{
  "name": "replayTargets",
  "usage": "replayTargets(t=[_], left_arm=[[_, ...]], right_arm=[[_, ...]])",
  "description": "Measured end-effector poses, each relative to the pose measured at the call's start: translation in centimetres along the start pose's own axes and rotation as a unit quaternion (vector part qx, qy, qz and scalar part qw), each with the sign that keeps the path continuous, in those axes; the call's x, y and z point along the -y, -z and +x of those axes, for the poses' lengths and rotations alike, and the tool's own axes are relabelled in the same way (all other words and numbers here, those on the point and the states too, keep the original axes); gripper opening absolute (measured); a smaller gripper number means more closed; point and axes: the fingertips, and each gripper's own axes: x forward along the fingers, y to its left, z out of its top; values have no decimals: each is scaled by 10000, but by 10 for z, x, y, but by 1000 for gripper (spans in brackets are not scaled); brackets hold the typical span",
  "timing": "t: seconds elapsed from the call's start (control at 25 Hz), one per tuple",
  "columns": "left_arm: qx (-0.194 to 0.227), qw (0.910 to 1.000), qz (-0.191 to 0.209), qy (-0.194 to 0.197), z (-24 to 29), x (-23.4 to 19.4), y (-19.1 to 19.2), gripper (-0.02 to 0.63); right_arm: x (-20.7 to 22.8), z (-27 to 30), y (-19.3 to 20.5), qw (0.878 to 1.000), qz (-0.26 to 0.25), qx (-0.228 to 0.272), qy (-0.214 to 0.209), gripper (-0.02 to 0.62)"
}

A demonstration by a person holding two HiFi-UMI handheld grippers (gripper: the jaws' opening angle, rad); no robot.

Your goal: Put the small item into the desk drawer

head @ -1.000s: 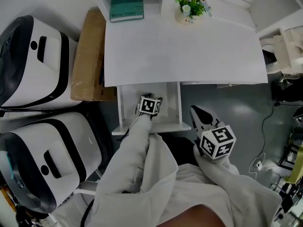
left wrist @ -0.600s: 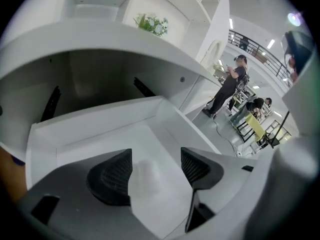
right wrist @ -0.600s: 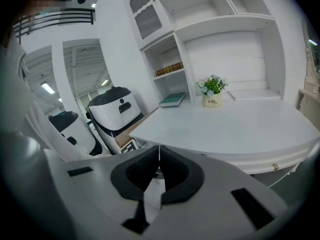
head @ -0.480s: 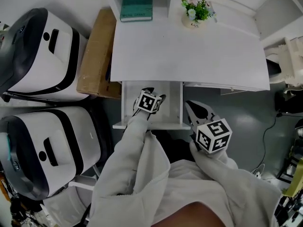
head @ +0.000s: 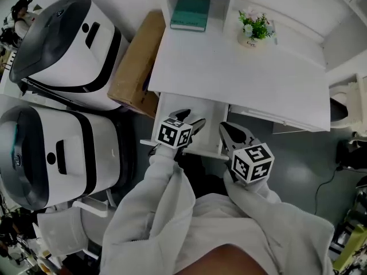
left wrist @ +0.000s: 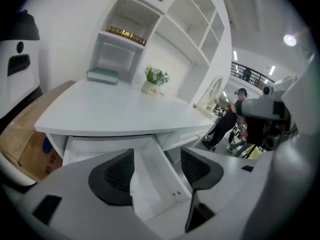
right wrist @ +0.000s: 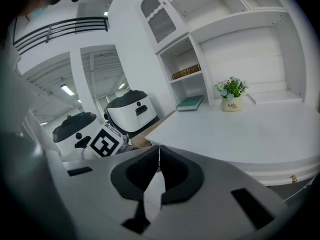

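Found left gripper (left wrist: 157, 168) raised over the near half of the open desk drawer (head: 210, 137), pointed down and away toward the desk (head: 241, 67). Noted its jaws just opened out and standing wide apart. Nothing between the pads, only white drawer floor beyond them. Found right gripper (right wrist: 158, 156) just right of the left one and apart from it, at the drawer's near right corner. Jaws pressed together at the tips, gripping nothing. Could not make out the small item in any view. Saw drawer pulled out from under the desk's near edge. Recorded on the desktop's far side a teal book (head: 191, 13) at left and a potted plant (head: 254, 26) to its right. Marked a cardboard box (head: 136, 67) beside the desk's left side, and two white-and-black appliances (head: 63, 47) further left.
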Motion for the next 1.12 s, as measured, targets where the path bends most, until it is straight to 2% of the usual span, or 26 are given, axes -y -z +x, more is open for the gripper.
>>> replayTargets(t=[0.24,0.4,0.56,0.76,0.96,1.12], left_arm=[[634,9975,-162,-248,-55,18,-11,302],[1253,9893,-399,-629,-92,26,-19,301],[1958,9707,-535,-1286,-129,27,-28,238],[2441,9502,-397,-1895,-166,39,-25,129],[2679,9391,-215,-2143,-186,61,-15,43],[2760,9365,28,-2165,-197,77,-8,15]], right_arm=[[0,-11,1,9999,-18,108,-79,34],[-1,-20,4,9997,-75,142,-161,34],[-1,-31,3,9992,-232,187,-252,34],[-3,-44,2,9979,-502,272,-294,34],[-3,-60,-1,9966,-606,490,-251,34],[-8,-70,-2,9951,-681,662,-269,34]])
